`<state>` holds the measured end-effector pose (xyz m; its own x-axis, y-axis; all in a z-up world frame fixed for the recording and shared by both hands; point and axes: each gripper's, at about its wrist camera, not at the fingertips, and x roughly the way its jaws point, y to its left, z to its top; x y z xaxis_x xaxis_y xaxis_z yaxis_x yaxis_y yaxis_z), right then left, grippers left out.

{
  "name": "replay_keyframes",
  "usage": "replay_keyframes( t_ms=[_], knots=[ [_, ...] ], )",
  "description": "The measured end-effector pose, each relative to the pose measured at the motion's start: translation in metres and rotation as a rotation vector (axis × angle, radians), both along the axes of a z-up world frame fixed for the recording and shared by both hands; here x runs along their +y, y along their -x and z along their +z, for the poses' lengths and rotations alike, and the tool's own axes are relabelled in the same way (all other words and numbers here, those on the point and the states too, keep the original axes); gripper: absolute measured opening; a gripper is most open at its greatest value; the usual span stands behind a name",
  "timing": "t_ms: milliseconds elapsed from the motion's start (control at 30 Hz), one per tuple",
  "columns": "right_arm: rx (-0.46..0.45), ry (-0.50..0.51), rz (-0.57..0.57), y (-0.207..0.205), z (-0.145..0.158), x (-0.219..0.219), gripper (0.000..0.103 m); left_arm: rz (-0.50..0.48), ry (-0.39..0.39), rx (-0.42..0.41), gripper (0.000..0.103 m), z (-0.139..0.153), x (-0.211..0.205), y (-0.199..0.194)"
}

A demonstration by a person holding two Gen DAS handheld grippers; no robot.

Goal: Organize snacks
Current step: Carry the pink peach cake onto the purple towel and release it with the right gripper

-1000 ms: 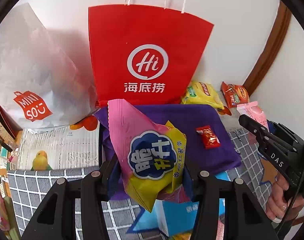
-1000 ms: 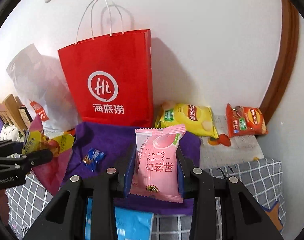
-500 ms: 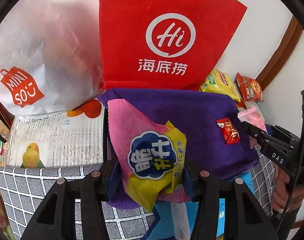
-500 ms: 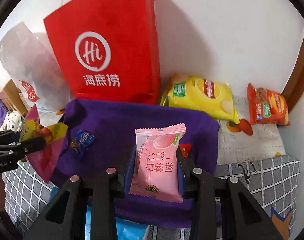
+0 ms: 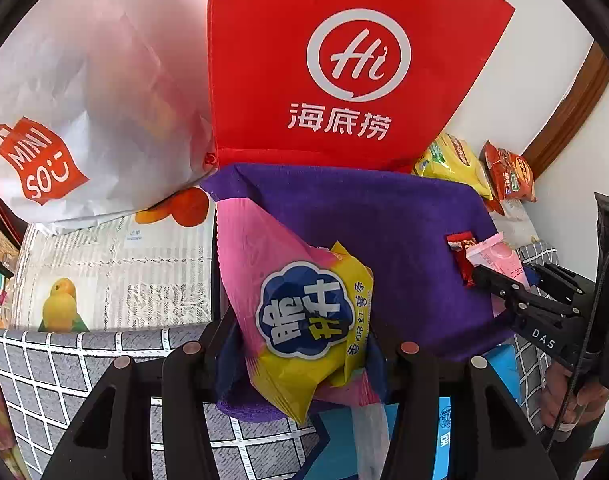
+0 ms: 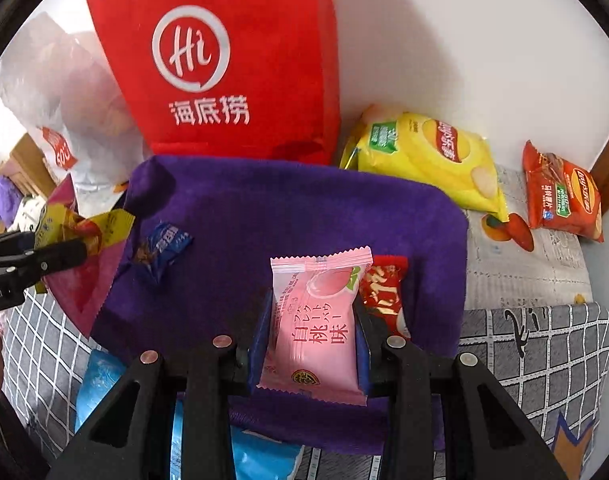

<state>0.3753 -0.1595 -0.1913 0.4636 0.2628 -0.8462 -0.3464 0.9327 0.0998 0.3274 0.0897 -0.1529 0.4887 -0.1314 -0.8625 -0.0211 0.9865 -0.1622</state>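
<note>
My left gripper (image 5: 300, 344) is shut on a pink and yellow chip bag (image 5: 304, 320) with a blue cloud label, low over the near-left part of the purple cloth (image 5: 364, 216). In the right wrist view that same chip bag (image 6: 84, 264) hangs at the cloth's left edge. My right gripper (image 6: 314, 328) is shut on a pink peach snack packet (image 6: 316, 332) over the near-right part of the purple cloth (image 6: 284, 208). A small red candy (image 6: 382, 288) lies just right of the packet. A blue candy (image 6: 160, 244) lies on the cloth's left side.
A red Hi paper bag (image 5: 344, 64) stands at the wall behind the cloth, a white Miniso bag (image 5: 72, 112) to its left. A yellow chip bag (image 6: 428, 160) and a red chip bag (image 6: 560, 196) lie at the back right. A blue package (image 6: 260, 456) pokes out under the cloth's near edge.
Both grippers have sunk toward the purple cloth, each still gripping its snack. The pink packet now hangs right beside the red candy. The red bag fills more of both views.
</note>
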Motion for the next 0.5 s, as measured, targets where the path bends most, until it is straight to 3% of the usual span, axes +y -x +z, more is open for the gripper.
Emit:
replay_keyframes(
  t_ms=[500],
  knots=[
    [0.06, 0.048, -0.002, -0.006, -0.013, 0.003, 0.037, -0.031, -0.018, 0.029, 0.05, -0.011, -0.009, -0.005]
  ],
)
